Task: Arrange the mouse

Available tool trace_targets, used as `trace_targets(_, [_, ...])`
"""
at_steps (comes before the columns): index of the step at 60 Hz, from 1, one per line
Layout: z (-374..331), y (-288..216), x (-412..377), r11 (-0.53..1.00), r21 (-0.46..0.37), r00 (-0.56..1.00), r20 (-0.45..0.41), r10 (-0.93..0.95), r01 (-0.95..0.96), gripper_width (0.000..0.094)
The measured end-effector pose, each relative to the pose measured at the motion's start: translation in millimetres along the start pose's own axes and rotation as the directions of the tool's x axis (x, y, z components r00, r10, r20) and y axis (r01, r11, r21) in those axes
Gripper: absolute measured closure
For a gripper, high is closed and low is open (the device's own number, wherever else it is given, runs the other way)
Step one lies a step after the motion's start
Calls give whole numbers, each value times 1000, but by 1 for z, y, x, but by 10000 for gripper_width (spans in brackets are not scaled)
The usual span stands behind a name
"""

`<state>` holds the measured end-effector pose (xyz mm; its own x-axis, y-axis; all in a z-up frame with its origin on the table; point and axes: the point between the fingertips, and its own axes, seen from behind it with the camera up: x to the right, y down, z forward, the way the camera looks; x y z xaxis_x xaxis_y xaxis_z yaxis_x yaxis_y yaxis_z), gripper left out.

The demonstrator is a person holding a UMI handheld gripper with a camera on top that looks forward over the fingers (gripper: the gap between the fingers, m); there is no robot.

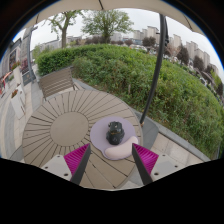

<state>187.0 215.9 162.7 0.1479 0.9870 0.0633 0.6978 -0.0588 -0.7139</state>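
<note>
Outdoor setting. Upper half of frame: pale sky, distant buildings, trees. A broad green hedge [150, 75] fills the right and upper centre. A dark umbrella pole [158, 80] runs from the upper right down toward the lower centre right.

Centre and lower left: round slatted wooden counter [55, 125], slats arranged in a fan around a plain middle disc. A slatted wooden chair [57, 82] stands beyond it, upper left of centre. Paving shows at the far left and lower right.

On the counter's near right part lies a round pale lilac mouse pad [112, 136]. A dark computer mouse [115, 131] sits on it, roughly at the pad's middle, resting on its own support.

Gripper [110, 158] at the bottom of frame: the fingers stand wide apart, holding nothing; magenta pads [76, 157] visible on both inner faces, left and right of bottom centre.

Key relation: the mouse lies just ahead of the fingers, close to the centreline between them, and not yet between the tips. Its long axis appears to run roughly away from the camera, in line with the fingers, so the jaws would close across its narrow sides. Judgement: a straight advance with a slight lowering should bring it between the pads; little sideways correction looks needed. Risk: the pad may slide on the slats.
</note>
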Motion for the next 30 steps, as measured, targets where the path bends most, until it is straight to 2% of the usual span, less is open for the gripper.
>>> trace_targets(11, [-45,0,-4,999,36,1000,3,-16,15,82])
trace_targets(18, [-52,-5,0,997,60,999,-20,-48,49,83])
trace_targets(30, [-54,-2,-6,997,64,999,-9,-35,35,84])
